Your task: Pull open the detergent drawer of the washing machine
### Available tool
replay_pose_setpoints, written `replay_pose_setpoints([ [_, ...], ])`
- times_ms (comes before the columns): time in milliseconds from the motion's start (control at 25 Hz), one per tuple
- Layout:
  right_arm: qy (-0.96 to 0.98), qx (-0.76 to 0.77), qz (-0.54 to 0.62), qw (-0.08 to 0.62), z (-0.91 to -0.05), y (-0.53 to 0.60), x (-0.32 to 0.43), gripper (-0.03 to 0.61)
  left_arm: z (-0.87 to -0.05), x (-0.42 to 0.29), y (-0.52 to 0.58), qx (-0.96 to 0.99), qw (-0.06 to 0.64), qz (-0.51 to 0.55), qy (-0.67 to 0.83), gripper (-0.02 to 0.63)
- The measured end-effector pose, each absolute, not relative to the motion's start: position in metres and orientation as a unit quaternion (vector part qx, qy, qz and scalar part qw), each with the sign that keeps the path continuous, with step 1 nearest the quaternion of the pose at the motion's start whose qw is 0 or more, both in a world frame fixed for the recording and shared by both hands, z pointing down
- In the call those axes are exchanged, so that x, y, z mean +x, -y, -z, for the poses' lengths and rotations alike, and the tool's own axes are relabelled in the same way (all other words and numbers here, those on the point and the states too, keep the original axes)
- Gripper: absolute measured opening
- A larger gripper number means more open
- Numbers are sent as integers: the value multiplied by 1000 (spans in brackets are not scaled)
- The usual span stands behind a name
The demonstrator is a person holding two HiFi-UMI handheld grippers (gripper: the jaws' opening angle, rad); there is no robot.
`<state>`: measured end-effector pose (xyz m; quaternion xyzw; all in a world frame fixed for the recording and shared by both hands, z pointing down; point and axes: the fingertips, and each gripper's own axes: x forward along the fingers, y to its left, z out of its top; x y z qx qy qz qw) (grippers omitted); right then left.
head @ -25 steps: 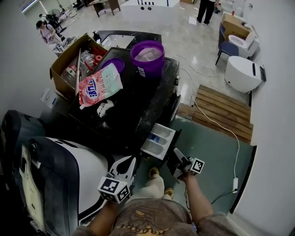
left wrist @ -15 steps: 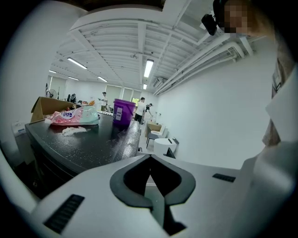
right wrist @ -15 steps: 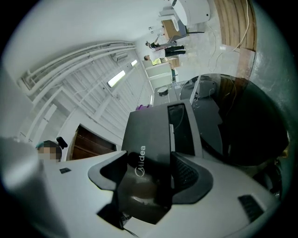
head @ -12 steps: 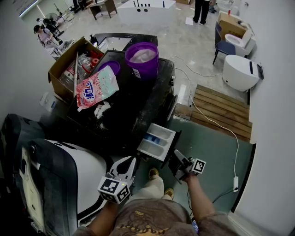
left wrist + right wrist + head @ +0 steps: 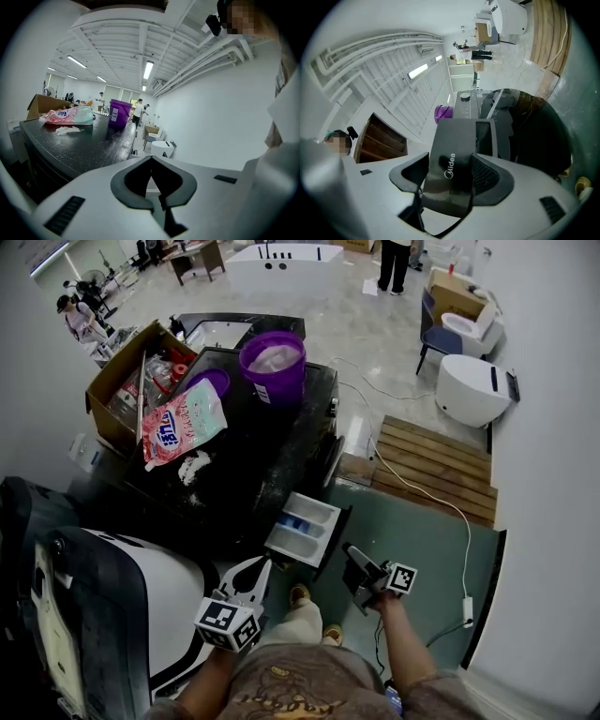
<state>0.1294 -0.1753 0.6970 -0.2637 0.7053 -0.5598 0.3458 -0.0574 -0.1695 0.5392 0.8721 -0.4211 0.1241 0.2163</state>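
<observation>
Find the detergent drawer (image 5: 302, 524) drawn well out of the front of the washing machine (image 5: 281, 460), with white compartments exposed from above and a blue part in one of them.

Find the right gripper (image 5: 354, 559) at the drawer's outer end, jaws clamped across the dark front panel (image 5: 454, 140), a pad on either side and brand lettering showing between them. Judge this hold chosen for pulling: the panel projects past the cabinet as the one graspable part, with the gripper aimed back toward the machine along the line of travel.

Find the left gripper (image 5: 255, 576) low by the person's knee, near the drawer yet apart from it, jaws closed together on nothing. Judge it parked clear, the drawer needing one hand only.

Note on the machine's black top a purple bucket (image 5: 274, 362) and a pink detergent bag (image 5: 183, 423) with a white patch just beside it. Note an open cardboard box (image 5: 112, 390) further left. None near the drawer.

Judge the task essentially done, with remaining travel not determinable. Risk: overpulling against the stop and straining the panel.
</observation>
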Motion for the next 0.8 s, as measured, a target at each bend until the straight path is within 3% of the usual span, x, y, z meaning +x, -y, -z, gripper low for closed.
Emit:
replay_pose_setpoints([
  [640, -761, -409, 436, 253, -573, 161, 169, 273, -516, -11, 195, 910, 218, -96, 339, 21],
  [800, -771, -454, 400, 199, -549, 157, 166, 265, -492, -1, 204, 921, 223, -71, 312, 21],
])
